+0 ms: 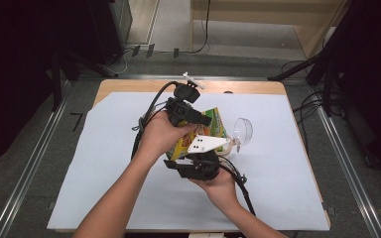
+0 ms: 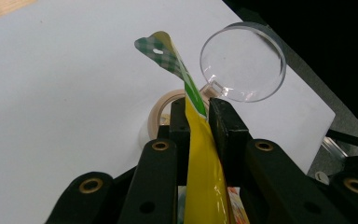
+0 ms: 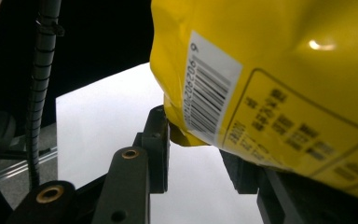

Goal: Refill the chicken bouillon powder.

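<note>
Pouch (image 2: 200, 154) edge in left gripper (image 2: 200, 114), seemingly clamped.

A yellow pouch (image 3: 279, 74) carries a white barcode sticker (image 3: 209, 88) on its back. Digits run along the sticker's edge; they seem to read 9, then roughly 002206206, though the angle makes this unsure. Beside the sticker, a thin outlined box (image 3: 303, 135) holds rows of small dark print, too blurred to read. No brand name can be made out on the pouch.
</note>
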A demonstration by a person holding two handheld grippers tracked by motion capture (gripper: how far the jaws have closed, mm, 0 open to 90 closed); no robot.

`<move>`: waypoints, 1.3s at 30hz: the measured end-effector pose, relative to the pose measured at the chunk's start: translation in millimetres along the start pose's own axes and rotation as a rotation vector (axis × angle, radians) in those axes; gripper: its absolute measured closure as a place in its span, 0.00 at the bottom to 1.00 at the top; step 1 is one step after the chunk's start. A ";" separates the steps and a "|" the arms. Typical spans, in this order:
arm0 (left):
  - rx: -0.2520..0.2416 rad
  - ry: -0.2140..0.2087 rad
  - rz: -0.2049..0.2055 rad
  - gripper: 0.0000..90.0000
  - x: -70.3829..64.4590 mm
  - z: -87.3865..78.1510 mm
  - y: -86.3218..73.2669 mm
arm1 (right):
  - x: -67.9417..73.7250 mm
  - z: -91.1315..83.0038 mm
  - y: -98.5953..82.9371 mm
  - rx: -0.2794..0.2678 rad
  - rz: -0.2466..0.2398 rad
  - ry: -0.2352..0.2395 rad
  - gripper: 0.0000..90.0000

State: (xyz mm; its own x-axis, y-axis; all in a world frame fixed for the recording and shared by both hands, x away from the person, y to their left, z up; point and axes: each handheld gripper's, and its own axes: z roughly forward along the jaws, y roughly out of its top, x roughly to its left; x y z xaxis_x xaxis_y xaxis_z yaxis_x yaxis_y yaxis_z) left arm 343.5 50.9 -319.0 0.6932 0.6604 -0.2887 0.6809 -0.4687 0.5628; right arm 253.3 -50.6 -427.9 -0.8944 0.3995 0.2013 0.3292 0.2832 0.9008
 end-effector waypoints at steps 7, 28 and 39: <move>0.003 -0.003 -0.003 0.89 1.1 0.7 -0.1 | -0.8 0.3 -0.2 0.005 -0.009 -0.004 0.74; 0.004 -0.002 -0.004 0.89 2.0 1.7 1.2 | -2.4 -0.8 1.1 0.013 -0.014 -0.003 0.74; 0.005 0.002 -0.004 0.89 2.2 3.1 0.6 | -3.8 -0.1 -0.2 0.019 -0.018 -0.006 0.74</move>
State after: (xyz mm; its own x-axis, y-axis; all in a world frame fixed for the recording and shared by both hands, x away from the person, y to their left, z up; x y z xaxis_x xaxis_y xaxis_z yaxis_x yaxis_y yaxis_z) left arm 346.2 50.2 -321.7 0.6900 0.6633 -0.2896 0.6848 -0.4689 0.5578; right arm 256.6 -52.3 -428.8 -0.8983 0.3993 0.1833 0.3192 0.3065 0.8968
